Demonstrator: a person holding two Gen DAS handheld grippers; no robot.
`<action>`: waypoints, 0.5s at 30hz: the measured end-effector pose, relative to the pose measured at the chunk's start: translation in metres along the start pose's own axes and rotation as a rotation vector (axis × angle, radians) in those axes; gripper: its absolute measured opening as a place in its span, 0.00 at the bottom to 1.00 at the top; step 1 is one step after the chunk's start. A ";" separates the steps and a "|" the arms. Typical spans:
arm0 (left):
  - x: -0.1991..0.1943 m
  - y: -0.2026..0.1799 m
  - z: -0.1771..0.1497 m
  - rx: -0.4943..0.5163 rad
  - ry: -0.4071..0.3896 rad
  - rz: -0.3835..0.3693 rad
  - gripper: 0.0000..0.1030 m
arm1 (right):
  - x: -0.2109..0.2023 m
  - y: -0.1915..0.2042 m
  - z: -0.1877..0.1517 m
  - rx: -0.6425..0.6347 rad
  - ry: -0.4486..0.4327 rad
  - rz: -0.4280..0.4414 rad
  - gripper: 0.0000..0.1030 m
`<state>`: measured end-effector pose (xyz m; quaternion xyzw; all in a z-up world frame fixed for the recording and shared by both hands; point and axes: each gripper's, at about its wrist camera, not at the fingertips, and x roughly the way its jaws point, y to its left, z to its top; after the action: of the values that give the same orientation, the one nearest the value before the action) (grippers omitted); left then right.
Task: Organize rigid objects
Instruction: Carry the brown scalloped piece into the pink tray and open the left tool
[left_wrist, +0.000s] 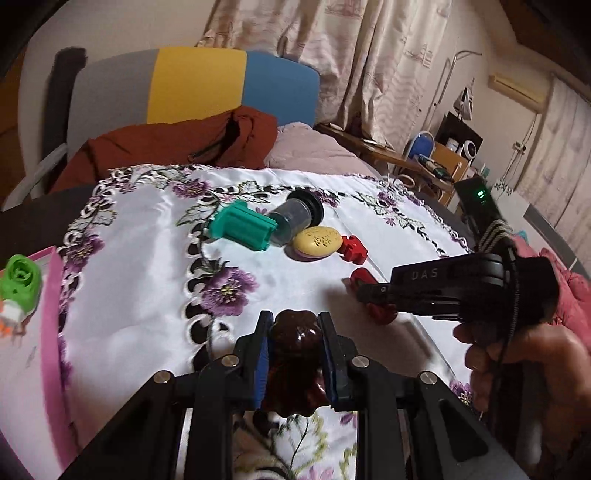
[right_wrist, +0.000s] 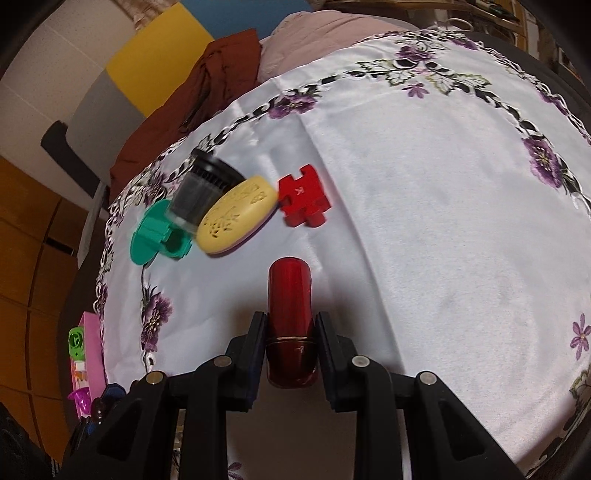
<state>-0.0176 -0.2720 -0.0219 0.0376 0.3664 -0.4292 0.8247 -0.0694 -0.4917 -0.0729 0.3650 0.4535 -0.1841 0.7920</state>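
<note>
**Two pieces in hand, four left on the cloth**

At far left, the pink box (left_wrist: 50, 314) already holds a green toy (left_wrist: 20, 280). Mid-frame on the tabletop (right_wrist: 424, 221) wait a teal holder (right_wrist: 155, 232), dark jar (right_wrist: 201, 195), yellow case (right_wrist: 236, 216) and red block (right_wrist: 303, 201). The left gripper (left_wrist: 294, 332) pinches a brown piece (left_wrist: 294, 343); the right gripper (right_wrist: 291, 332) pinches a red tube (right_wrist: 290, 295).
</note>
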 end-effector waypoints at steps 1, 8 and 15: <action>-0.006 0.003 -0.001 -0.009 -0.006 0.001 0.23 | 0.001 0.003 -0.001 -0.013 0.004 0.002 0.25; -0.042 0.025 -0.005 -0.048 -0.043 0.021 0.23 | 0.005 0.013 -0.003 -0.066 0.020 0.009 0.25; -0.077 0.064 -0.005 -0.109 -0.080 0.089 0.23 | 0.005 0.014 -0.002 -0.081 0.022 -0.002 0.26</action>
<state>-0.0009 -0.1776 0.0074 -0.0085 0.3538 -0.3727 0.8578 -0.0593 -0.4809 -0.0719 0.3341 0.4697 -0.1623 0.8009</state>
